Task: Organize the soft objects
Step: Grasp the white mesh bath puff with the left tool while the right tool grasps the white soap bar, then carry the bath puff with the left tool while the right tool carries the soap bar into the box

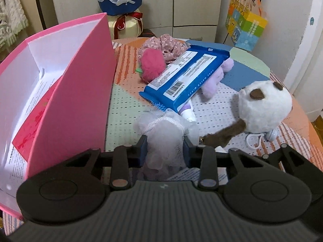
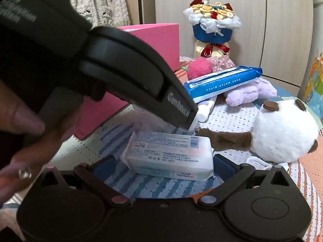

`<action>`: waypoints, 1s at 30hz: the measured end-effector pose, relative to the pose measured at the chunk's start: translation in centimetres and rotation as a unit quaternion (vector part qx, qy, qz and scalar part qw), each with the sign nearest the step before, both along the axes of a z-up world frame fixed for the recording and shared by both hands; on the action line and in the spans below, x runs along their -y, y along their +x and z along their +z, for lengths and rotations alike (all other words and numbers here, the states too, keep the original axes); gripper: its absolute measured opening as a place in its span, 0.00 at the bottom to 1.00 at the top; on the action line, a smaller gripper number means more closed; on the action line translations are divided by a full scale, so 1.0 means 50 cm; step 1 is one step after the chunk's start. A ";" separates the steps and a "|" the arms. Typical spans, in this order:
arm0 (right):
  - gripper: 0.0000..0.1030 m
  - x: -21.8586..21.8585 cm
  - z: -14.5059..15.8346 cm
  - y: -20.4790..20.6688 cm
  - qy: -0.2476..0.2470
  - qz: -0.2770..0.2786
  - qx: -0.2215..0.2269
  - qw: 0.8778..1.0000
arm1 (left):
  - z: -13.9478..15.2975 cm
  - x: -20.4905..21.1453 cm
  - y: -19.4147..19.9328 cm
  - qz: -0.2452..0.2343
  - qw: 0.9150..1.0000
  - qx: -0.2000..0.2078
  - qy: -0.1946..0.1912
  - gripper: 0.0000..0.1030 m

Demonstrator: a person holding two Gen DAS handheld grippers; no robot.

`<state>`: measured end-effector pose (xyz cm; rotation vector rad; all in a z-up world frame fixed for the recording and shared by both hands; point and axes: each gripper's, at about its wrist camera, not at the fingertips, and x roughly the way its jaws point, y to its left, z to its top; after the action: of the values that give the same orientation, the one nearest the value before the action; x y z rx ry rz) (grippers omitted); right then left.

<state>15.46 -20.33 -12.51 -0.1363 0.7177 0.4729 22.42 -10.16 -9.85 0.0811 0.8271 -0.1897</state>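
Right gripper (image 2: 163, 168) jaws wide, white tissue pack (image 2: 171, 157) lying between pads, untouched. Left gripper (image 2: 187, 119) crosses above. Plush panda (image 2: 282, 133) right; pink box (image 2: 153, 42) behind.

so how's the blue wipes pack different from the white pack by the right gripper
The blue wipes pack is dark blue and rests tilted on the purple plush; the white pack is pale and lies flat on the bedcover. The blue one sits farther back, untouched; the white one lies between the open right gripper fingers. Both are soft rectangular packs with printed labels.
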 end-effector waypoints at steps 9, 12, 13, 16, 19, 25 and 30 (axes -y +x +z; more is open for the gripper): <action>0.80 0.018 -0.002 -0.038 0.015 -0.033 0.030 0.999 | 0.007 -0.010 -0.033 -0.006 1.000 0.024 -0.013 0.24; 0.80 0.022 -0.001 -0.058 0.012 -0.033 0.034 0.999 | 0.014 -0.013 -0.048 -0.010 0.999 0.031 -0.020 0.24; 0.80 0.024 0.000 -0.061 0.011 -0.032 0.034 0.999 | 0.016 -0.015 -0.054 -0.011 0.999 0.033 -0.023 0.24; 0.80 0.027 0.002 -0.072 0.008 -0.038 0.035 0.999 | 0.021 -0.019 -0.074 -0.015 0.999 0.041 -0.029 0.24; 0.80 0.039 0.004 -0.089 0.005 -0.051 0.036 0.998 | 0.028 -0.024 -0.101 -0.022 0.998 0.054 -0.035 0.24; 0.80 0.060 0.009 -0.111 0.001 -0.072 0.035 0.997 | 0.045 -0.030 -0.139 -0.036 0.996 0.064 -0.043 0.24; 0.80 0.072 0.019 -0.141 -0.009 -0.085 0.037 0.996 | 0.051 -0.045 -0.181 -0.051 0.996 0.062 -0.050 0.24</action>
<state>8.42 -23.95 -11.58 -0.1075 0.6538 0.2975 13.38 -7.90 -7.28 0.0396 0.6897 -0.3188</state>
